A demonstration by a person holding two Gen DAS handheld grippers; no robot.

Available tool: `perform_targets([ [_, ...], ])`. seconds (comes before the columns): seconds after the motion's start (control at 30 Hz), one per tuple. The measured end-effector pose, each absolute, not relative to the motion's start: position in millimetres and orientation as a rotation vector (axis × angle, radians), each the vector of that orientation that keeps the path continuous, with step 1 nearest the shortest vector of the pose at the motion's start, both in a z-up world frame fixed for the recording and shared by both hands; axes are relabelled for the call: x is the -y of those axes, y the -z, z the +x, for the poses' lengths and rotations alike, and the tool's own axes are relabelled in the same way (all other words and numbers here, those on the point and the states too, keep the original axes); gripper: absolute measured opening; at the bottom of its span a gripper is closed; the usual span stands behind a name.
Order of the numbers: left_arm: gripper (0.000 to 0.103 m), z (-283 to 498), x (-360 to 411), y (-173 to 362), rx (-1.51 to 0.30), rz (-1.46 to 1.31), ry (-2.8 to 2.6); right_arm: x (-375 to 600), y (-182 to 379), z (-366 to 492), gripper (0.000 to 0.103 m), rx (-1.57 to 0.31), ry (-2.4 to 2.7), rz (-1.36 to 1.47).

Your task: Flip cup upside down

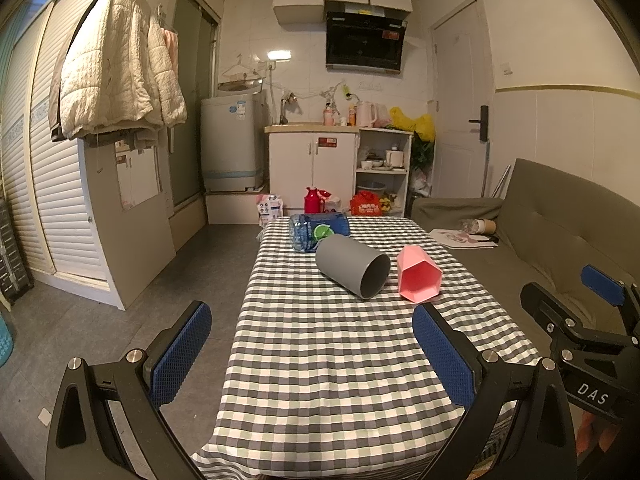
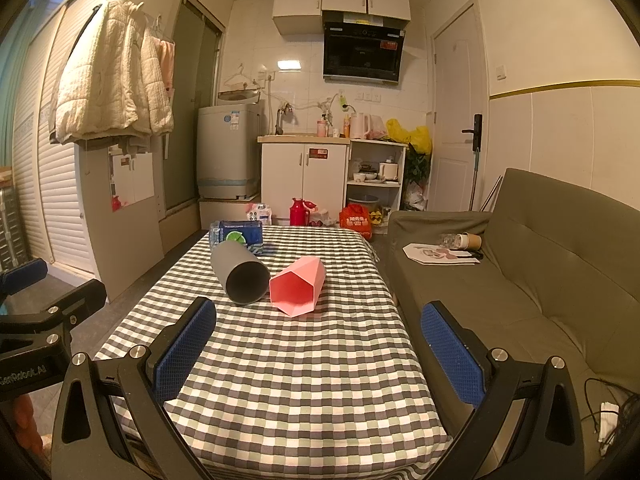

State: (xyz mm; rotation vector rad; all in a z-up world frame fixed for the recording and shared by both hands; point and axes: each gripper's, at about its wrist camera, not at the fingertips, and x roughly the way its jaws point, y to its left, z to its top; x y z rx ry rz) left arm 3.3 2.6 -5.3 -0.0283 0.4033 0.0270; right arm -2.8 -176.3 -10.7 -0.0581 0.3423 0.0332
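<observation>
A grey round cup (image 1: 352, 266) lies on its side on the checked tablecloth (image 1: 340, 360), mouth toward me. A pink faceted cup (image 1: 418, 276) lies on its side just right of it, mouth toward me. Both also show in the right wrist view: the grey cup (image 2: 242, 274) and the pink cup (image 2: 298, 286). My left gripper (image 1: 312, 356) is open and empty over the near part of the table, well short of the cups. My right gripper (image 2: 318, 360) is open and empty, also short of the cups.
A blue water bottle (image 1: 318, 230) lies on its side behind the grey cup. A grey-green sofa (image 2: 540, 280) runs along the table's right side. Bare floor (image 1: 100, 340) lies left of the table. Kitchen cabinets (image 1: 312, 168) stand at the far wall.
</observation>
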Motion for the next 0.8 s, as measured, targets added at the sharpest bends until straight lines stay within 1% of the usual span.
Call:
perform_targets([
  [0.13, 0.103, 14, -11, 11, -0.453, -0.047, -0.052, 173, 18, 8, 0.103, -0.367, -0.052, -0.079],
  [0.3, 0.103, 36, -15, 8, -0.507, 0.018, -0.069, 160, 10, 19, 0.103, -0.394, -0.115, -0.141],
  [0.37, 0.103, 49, -22, 6, -0.533, 0.005, -0.060, 152, 5, 32, 0.103, -0.417, -0.149, -0.177],
  [0.6, 0.103, 106, -55, 8, -0.626, -0.056, -0.057, 117, -10, 114, 0.103, -0.511, -0.276, -0.232],
  [0.8, 0.103, 146, -87, 28, -0.678, -0.068, -0.082, 86, 14, 207, 0.103, -0.661, -0.357, -0.233],
])
